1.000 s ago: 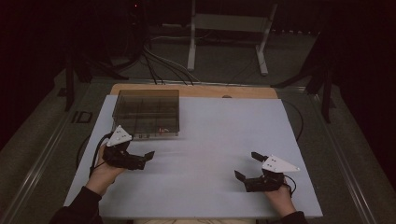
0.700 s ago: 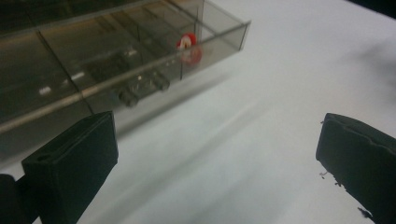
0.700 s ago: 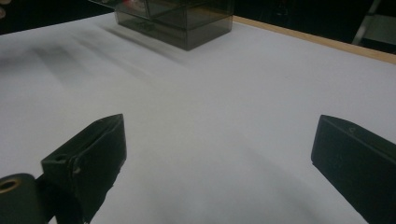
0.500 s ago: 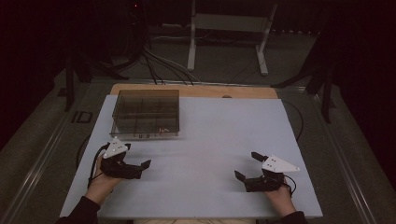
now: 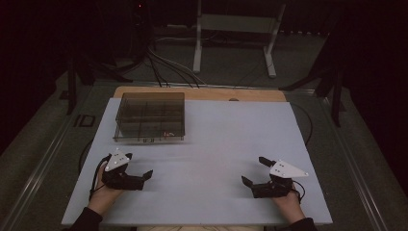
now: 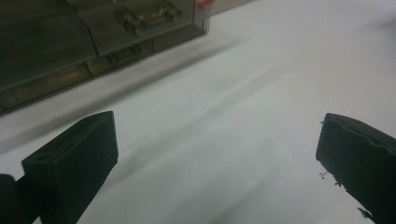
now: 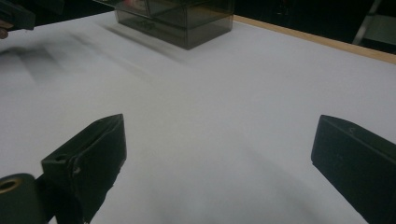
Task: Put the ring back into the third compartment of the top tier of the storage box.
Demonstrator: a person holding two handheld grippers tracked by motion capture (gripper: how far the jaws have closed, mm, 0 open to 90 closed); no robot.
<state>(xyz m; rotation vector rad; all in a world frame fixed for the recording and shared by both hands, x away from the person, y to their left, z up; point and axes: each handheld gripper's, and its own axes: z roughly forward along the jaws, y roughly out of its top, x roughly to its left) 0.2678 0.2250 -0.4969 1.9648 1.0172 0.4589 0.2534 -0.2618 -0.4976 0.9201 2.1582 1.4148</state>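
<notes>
The letters "ID" (image 5: 83,120) stand in pale strokes on the dark floor just left of the white table (image 5: 231,144), at about nine o'clock from the smoky clear compartment box (image 5: 150,117). A small red mark shows inside that box, too small to read.

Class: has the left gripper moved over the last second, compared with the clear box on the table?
Yes. In the high view the left gripper has drawn back from the clear box, toward the person's edge of the table.
</notes>
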